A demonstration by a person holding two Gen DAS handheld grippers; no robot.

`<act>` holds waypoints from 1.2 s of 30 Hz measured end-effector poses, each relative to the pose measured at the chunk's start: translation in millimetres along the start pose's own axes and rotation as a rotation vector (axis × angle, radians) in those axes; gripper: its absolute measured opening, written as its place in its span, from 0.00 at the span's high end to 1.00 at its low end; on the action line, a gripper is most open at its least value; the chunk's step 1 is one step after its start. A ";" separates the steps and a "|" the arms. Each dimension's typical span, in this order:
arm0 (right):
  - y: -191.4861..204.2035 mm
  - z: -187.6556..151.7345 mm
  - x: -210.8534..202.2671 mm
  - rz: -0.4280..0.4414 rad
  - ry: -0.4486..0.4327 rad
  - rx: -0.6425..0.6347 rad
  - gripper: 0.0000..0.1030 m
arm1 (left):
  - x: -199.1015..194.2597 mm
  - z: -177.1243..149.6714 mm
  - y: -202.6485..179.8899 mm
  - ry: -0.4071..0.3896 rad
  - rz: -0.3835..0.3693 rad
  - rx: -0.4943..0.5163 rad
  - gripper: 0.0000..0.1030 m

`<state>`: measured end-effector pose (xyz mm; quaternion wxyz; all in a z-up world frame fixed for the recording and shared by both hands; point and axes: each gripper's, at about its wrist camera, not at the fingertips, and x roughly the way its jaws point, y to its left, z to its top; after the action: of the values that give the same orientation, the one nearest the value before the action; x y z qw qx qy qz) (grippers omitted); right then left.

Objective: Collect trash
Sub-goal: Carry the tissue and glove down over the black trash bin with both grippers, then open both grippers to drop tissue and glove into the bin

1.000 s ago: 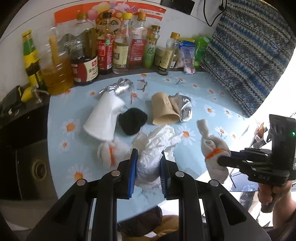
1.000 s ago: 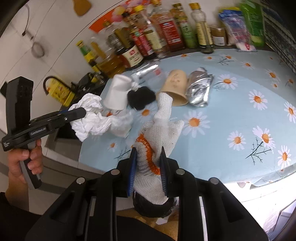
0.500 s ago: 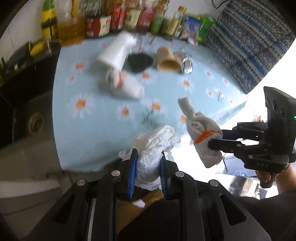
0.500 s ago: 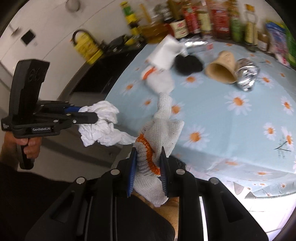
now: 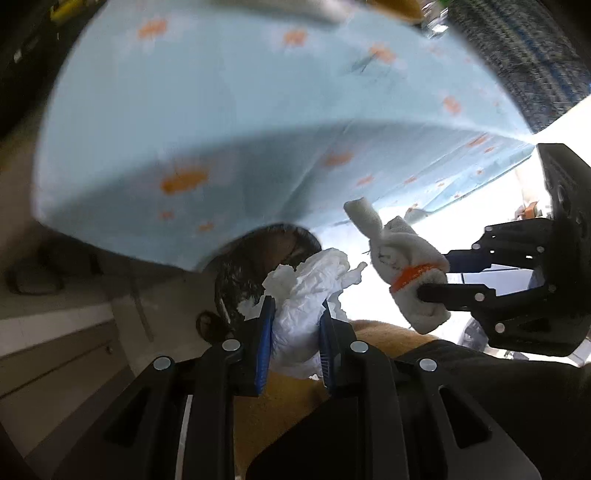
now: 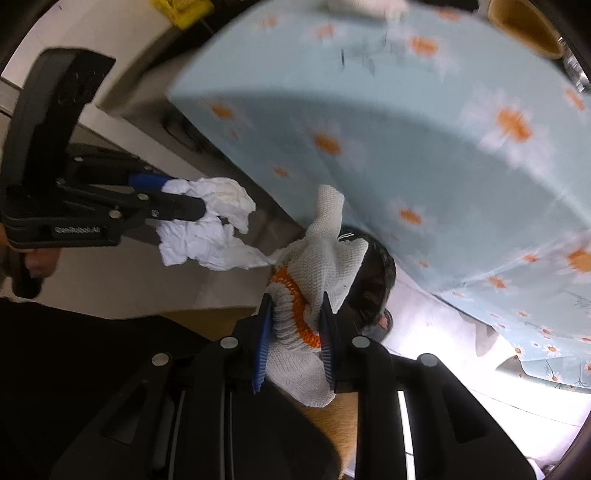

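My left gripper (image 5: 295, 317) is shut on a crumpled white paper wad (image 5: 306, 291), which also shows as the paper wad (image 6: 207, 229) in the right wrist view. My right gripper (image 6: 295, 321) is shut on a white knitted glove with an orange cuff (image 6: 317, 266); in the left wrist view the same glove (image 5: 402, 258) hangs from the right gripper (image 5: 436, 273). Both grippers point steeply down, below the table's front edge. Under them sits a dark bin lined with a black bag (image 5: 251, 266), seen again as the bin (image 6: 373, 288) behind the glove.
The table with the blue daisy cloth (image 5: 221, 110) fills the upper part of both views, its overhang (image 6: 406, 166) close above the bin. A tan paper cup (image 6: 524, 29) and more trash lie blurred at the far edge. A tan floor patch (image 5: 280, 406) and pale cabinet fronts (image 5: 55, 354) surround the bin.
Both grippers have dropped from above the table to below its front edge and tilted downward, still carrying the paper wad and the glove. The bin has come into view.
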<state>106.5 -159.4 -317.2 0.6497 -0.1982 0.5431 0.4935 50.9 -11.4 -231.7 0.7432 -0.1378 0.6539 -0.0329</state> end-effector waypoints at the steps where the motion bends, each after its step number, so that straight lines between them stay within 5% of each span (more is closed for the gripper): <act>1: 0.2 -1.0 12.5 -0.028 0.018 -0.018 0.75 | 9.2 -0.4 2.7 0.010 0.005 -0.002 0.80; 15: -29.4 -16.7 173.5 -0.098 0.152 0.026 0.74 | 169.3 -21.3 46.9 0.142 0.017 -0.111 0.79; 22: -62.2 -18.9 239.5 -0.090 0.203 0.195 0.74 | 225.4 -30.1 61.1 0.154 0.048 -0.156 0.77; 26: -69.9 -13.4 256.4 -0.113 0.192 0.245 0.69 | 242.2 -30.2 65.6 0.173 0.042 -0.162 0.72; 29: -71.0 -12.6 262.0 -0.113 0.198 0.287 0.56 | 246.4 -30.6 70.0 0.192 0.039 -0.174 0.52; 36: -69.0 -12.9 242.0 -0.114 0.156 0.278 0.51 | 239.2 -33.3 73.8 0.185 0.040 -0.174 0.51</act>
<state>140.4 -96.5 -558.9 0.6538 -0.1747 0.6428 0.3591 42.7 -0.7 -483.9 0.6656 -0.1849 0.7226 0.0262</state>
